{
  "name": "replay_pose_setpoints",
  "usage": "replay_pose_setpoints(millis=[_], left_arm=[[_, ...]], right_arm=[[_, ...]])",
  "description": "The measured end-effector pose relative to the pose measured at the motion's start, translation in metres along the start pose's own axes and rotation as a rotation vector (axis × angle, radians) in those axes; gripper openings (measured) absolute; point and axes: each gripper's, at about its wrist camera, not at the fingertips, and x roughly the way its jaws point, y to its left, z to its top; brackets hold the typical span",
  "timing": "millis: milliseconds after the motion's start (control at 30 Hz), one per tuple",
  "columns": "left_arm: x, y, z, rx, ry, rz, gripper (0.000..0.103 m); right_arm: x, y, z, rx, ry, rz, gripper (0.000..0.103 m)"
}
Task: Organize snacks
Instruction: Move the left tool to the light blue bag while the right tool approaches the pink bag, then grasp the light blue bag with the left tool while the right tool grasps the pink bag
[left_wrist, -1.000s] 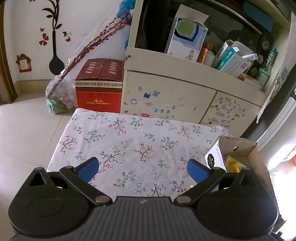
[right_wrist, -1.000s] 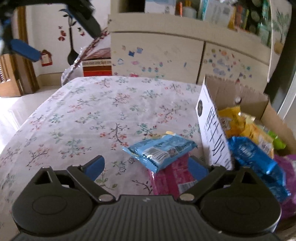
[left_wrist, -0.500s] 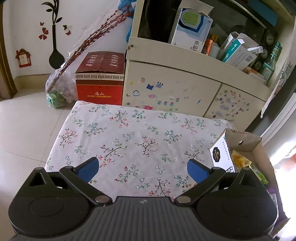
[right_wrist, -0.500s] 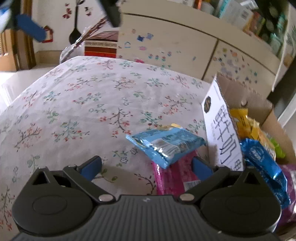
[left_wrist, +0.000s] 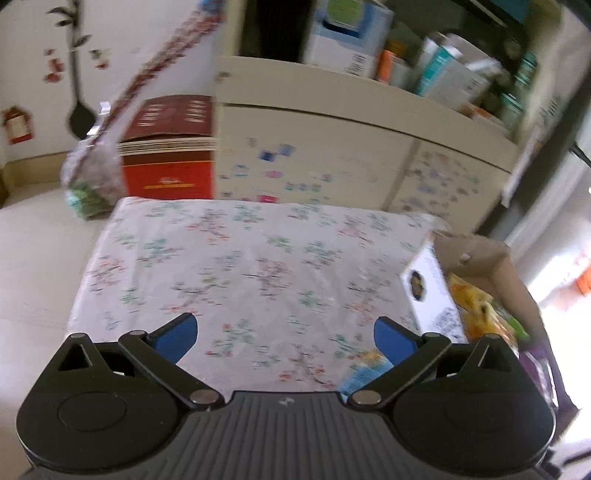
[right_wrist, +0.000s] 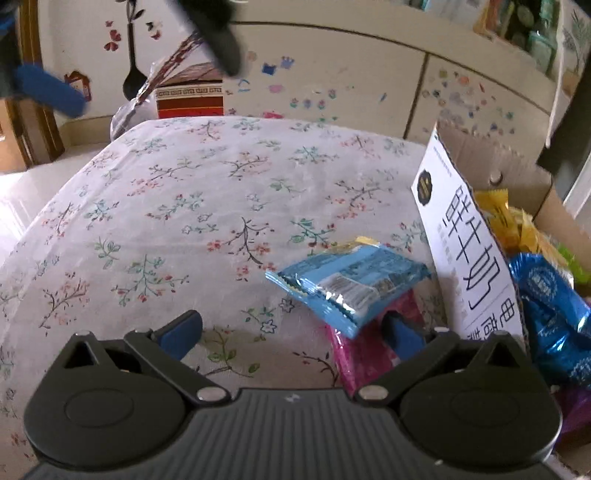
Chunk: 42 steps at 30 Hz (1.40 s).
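Snacks mostly sit in the cardboard box (left_wrist: 476, 254) at the tabletop's right edge. From the left wrist everything's motion-blurred, so the packets inside are just yellow and green smears. Left gripper (left_wrist: 284, 332) is spread wide above the floral tablecloth (left_wrist: 236, 258), holding nothing.

Right wrist view is sharper: a blue snack packet (right_wrist: 351, 282) lies on a pink packet (right_wrist: 364, 354) just beside the box's white flap (right_wrist: 469, 258) (pink one is half hidden). Right gripper (right_wrist: 291, 332) is wide open and empty, its right finger over the pink packet. Box's near end is cut off.
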Motion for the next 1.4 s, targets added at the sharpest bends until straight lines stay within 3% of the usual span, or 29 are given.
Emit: replay_pose_setpoints(millis=[200, 300, 533, 733, 867, 1033, 1267, 1400], left_arm=[[0.012, -0.019, 0.0, 0.11, 0.032, -0.092, 0.103], [0.022, -0.023, -0.006, 0.146, 0.063, -0.121, 0.103], [0.049, -0.041, -0.016, 0.218, 0.137, -0.175, 0.103], [0.069, -0.058, -0.024, 0.275, 0.178, -0.223, 0.103], [0.081, -0.066, -0.03, 0.303, 0.199, -0.228, 0.103], [0.094, -0.062, -0.034, 0.268, 0.205, -0.235, 0.102], [0.093, -0.056, -0.038, 0.24, 0.201, -0.282, 0.076], [0.088, -0.051, -0.037, 0.224, 0.182, -0.244, 0.065]], right_arm=[[-0.022, 0.01, -0.012, -0.122, 0.01, 0.169, 0.102], [-0.039, 0.006, -0.018, -0.095, 0.032, 0.21, 0.102], [-0.07, -0.006, -0.038, -0.002, 0.031, 0.176, 0.102], [-0.063, -0.013, -0.05, 0.066, 0.092, 0.182, 0.102], [-0.062, -0.012, -0.049, 0.088, 0.081, 0.182, 0.102], [-0.061, -0.017, -0.048, 0.106, 0.074, 0.175, 0.102], [-0.058, -0.012, -0.043, 0.085, 0.056, 0.161, 0.102], [-0.057, -0.01, -0.044, 0.054, 0.028, 0.13, 0.102]])
